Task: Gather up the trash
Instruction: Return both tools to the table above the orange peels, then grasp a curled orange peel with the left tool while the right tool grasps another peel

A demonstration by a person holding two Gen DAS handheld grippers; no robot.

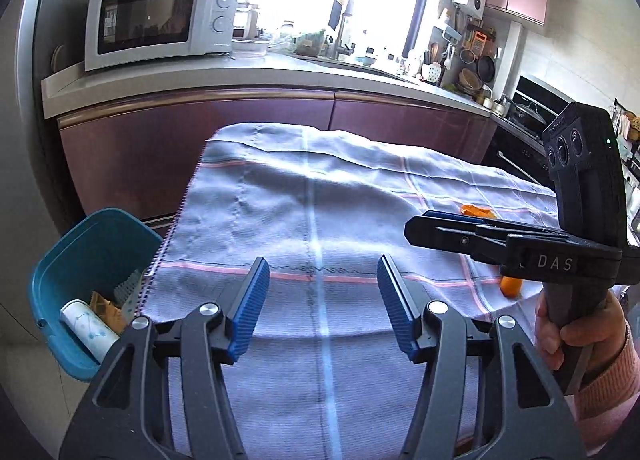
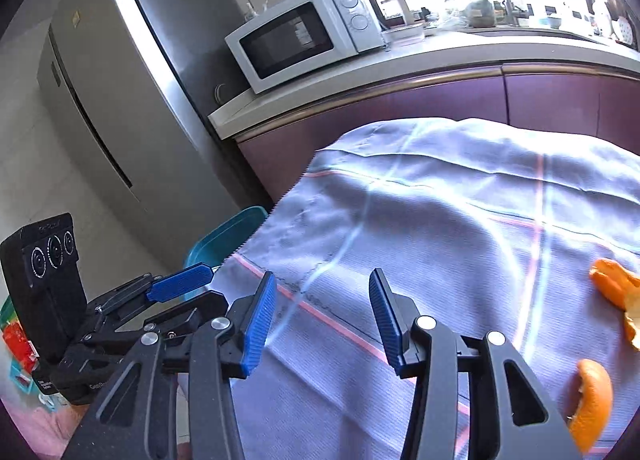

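A home kitchen — microwave (image 1: 160,21) on the counter (image 1: 248,77); fridge (image 2: 120,99) beside.

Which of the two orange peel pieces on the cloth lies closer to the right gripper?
The curled peel piece at the lower right, beside the open right gripper; the flatter peel piece lies farther up the cloth.

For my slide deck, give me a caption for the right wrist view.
Open right gripper over the checked cloth, orange peels at its right, teal bin beyond the table edge.

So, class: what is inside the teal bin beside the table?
The teal bin holds a white patterned cup, brown wrapper and grey ridged piece; its bottom is hidden.
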